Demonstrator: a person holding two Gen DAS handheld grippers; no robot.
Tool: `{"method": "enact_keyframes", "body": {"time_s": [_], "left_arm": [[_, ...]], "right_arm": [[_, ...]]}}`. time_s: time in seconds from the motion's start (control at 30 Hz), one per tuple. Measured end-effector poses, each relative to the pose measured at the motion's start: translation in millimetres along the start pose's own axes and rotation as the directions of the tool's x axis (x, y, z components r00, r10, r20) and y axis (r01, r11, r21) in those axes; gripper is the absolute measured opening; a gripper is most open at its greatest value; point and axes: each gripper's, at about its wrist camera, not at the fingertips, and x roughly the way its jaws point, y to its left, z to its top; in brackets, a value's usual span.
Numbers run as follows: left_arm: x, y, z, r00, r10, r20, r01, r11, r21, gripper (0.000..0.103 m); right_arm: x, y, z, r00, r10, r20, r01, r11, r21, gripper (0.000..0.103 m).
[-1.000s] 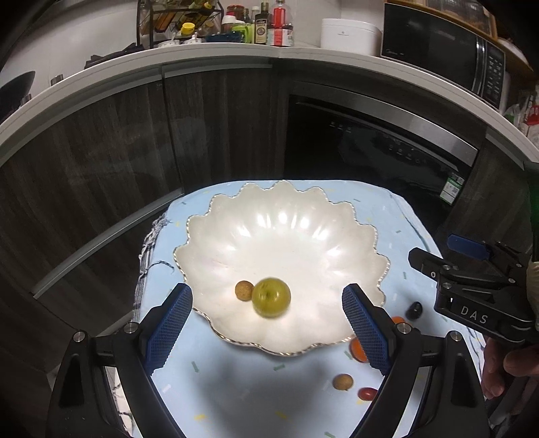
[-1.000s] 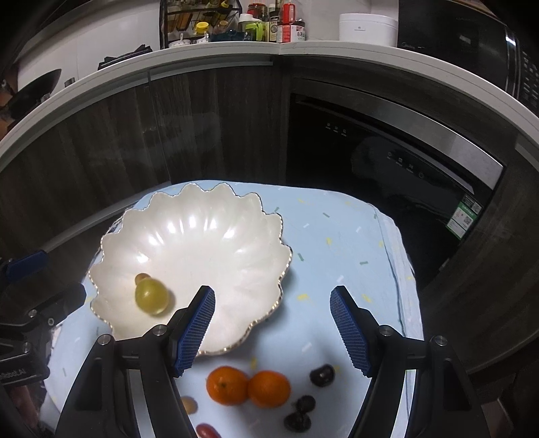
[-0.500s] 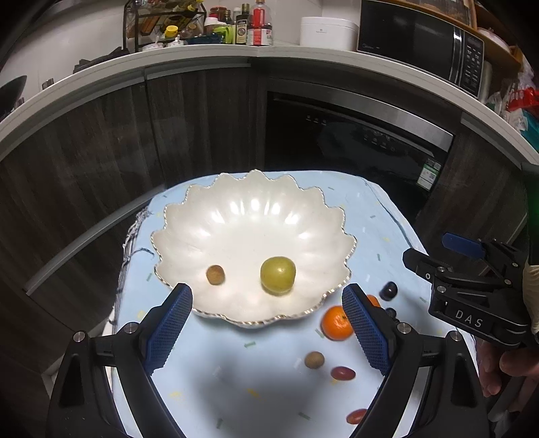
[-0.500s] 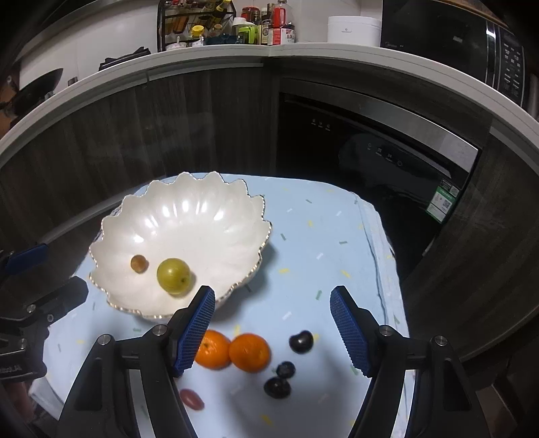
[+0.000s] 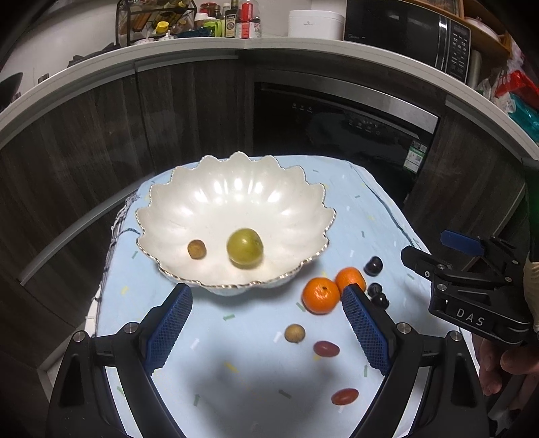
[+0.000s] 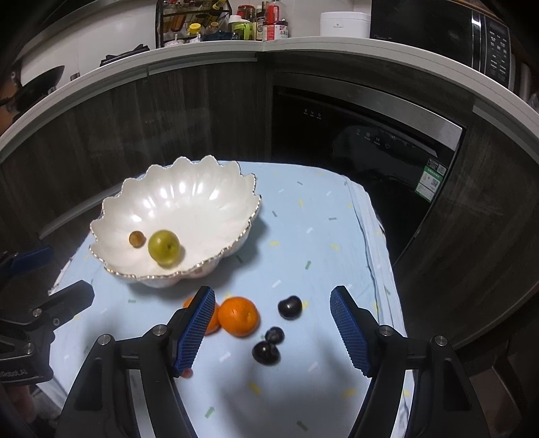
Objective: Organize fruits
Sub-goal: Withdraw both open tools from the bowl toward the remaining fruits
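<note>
The work surface is a small table covered by a pale blue cloth (image 5: 242, 340) printed with scattered confetti marks. It stands in front of dark wood-grain cabinets (image 5: 101, 141) and a built-in black appliance (image 5: 340, 128); a white countertop (image 5: 256, 43) above carries bottles, a wire rack and a microwave (image 5: 407, 30).

A white scalloped bowl (image 5: 235, 188) sits on the left part of the cloth. It contains a green fruit (image 5: 245, 248) and, just beside it, a small brown fruit (image 5: 196, 249).

On the cloth, right of the bowl: two oranges (image 6: 238, 316) touching each other, three dark plums (image 6: 289, 307) nearby, a second brown fruit (image 5: 294, 333), and two red fruits (image 5: 326, 348).

The left gripper (image 5: 266, 332) is spread wide and holds nothing. The right gripper (image 6: 273, 332) is likewise spread wide and empty, above the oranges and plums.
</note>
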Motion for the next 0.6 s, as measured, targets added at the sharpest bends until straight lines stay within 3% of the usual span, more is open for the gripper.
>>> {"method": "enact_keyframes", "body": {"time_s": [0.6], "left_arm": [[-7,-31,-46,1.0,-0.014,-0.019,0.015,1.0,0.027,0.091]], "right_arm": [[-9,-12,-45,1.0,0.0,-0.013,0.0,1.0,-0.006,0.072]]}}
